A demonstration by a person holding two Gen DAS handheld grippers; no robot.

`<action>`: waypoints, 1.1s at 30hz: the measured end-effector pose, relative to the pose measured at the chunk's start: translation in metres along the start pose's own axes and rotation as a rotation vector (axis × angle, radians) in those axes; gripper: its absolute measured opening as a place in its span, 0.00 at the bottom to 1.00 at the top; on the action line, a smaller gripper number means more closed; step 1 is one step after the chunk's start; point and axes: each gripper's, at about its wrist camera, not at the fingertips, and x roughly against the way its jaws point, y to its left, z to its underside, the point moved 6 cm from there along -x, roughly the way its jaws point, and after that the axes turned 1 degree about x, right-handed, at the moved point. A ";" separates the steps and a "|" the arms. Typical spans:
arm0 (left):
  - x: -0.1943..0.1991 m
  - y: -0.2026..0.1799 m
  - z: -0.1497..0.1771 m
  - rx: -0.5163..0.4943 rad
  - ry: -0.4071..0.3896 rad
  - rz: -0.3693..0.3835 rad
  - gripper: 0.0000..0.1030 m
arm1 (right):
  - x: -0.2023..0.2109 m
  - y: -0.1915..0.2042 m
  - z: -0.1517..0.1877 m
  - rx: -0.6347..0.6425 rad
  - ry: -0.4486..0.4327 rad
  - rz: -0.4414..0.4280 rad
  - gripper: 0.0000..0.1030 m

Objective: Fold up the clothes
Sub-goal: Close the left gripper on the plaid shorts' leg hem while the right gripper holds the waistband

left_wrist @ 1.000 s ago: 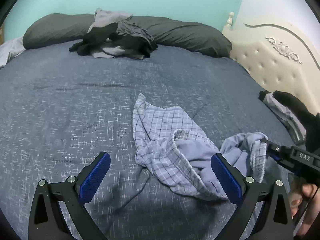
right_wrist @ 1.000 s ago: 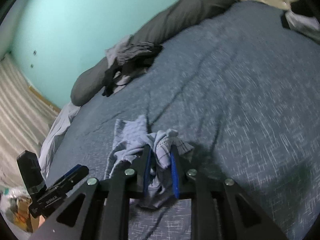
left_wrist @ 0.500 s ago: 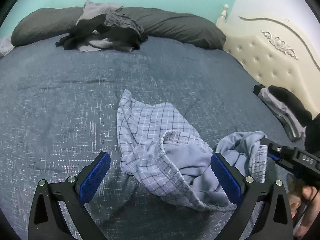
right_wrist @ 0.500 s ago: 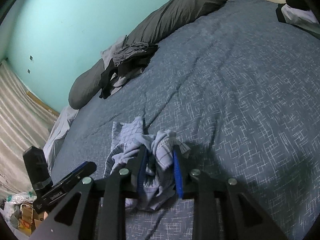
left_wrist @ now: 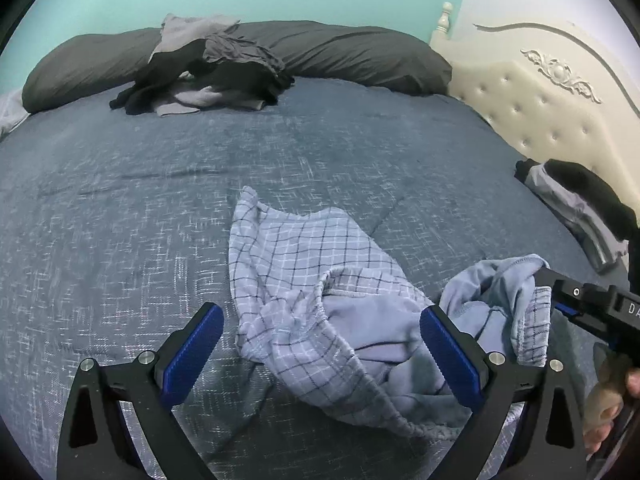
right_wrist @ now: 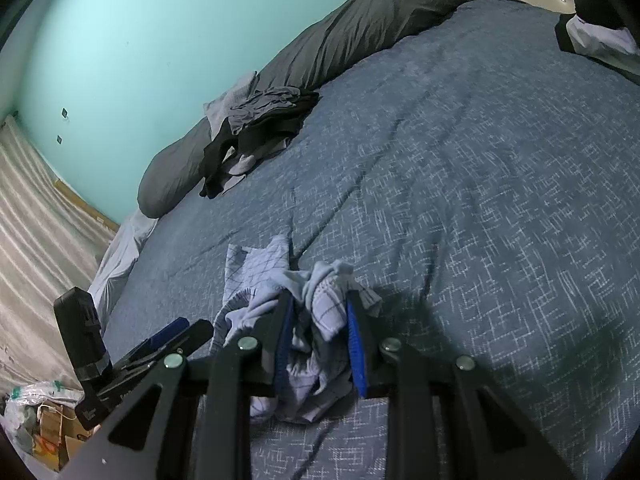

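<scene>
Checked garment (left_wrist: pixel 304 280) lies crumpled mid-bed, well short of the dark pillow (left_wrist: pixel 340 52), left gripper (left_wrist: pixel 320 352) gaping and empty over it; right gripper (right_wrist: pixel 320 340), clamped on a bunched edge, has lifted it slightly, still unfolded

1. The checked garment (right_wrist: pixel 320 312) is bunched between the blue pads of the right hand-held gripper (right_wrist: pixel 320 344); the pinched part is hidden.
2. The hand (left_wrist: pixel 612 408) on that gripper is cut by the right picture edge.
3. The dark clothes pile (left_wrist: pixel 208 76) near the bed's far edge is too tangled to count its pieces.
4. The clutter (right_wrist: pixel 40 420) on the floor beside the bed is cut off and unclear.
</scene>
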 end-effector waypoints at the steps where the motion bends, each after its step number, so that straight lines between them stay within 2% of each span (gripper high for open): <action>1: 0.000 0.000 0.000 0.003 0.002 0.003 0.97 | 0.000 0.000 0.000 0.001 0.000 0.000 0.24; 4: -0.002 0.002 0.001 0.018 0.017 0.018 0.87 | 0.000 0.001 0.000 0.003 -0.001 0.001 0.24; 6: -0.005 0.003 0.002 0.019 0.031 0.022 0.76 | 0.000 0.001 0.000 0.005 -0.002 0.003 0.24; 9: -0.010 0.006 0.003 0.024 0.048 0.020 0.74 | -0.001 0.000 0.000 0.003 0.000 0.006 0.24; 13: -0.016 0.009 0.006 0.038 0.073 0.026 0.66 | -0.002 0.000 0.000 0.004 0.001 0.007 0.24; 18: -0.023 0.008 0.009 0.037 0.100 0.046 0.35 | -0.002 0.000 0.000 0.007 0.001 0.008 0.24; 22: -0.028 0.007 0.013 0.037 0.127 0.056 0.23 | -0.002 -0.001 -0.001 0.007 0.003 0.007 0.24; 26: -0.026 0.010 0.013 0.054 0.124 0.060 0.05 | -0.001 -0.002 -0.001 0.006 0.003 0.010 0.24; 30: -0.016 0.014 0.006 0.062 0.092 0.063 0.04 | 0.000 -0.007 -0.003 -0.001 0.002 0.022 0.25; 33: -0.009 0.017 0.002 0.068 0.074 0.064 0.04 | 0.002 -0.013 -0.005 -0.011 -0.002 0.044 0.32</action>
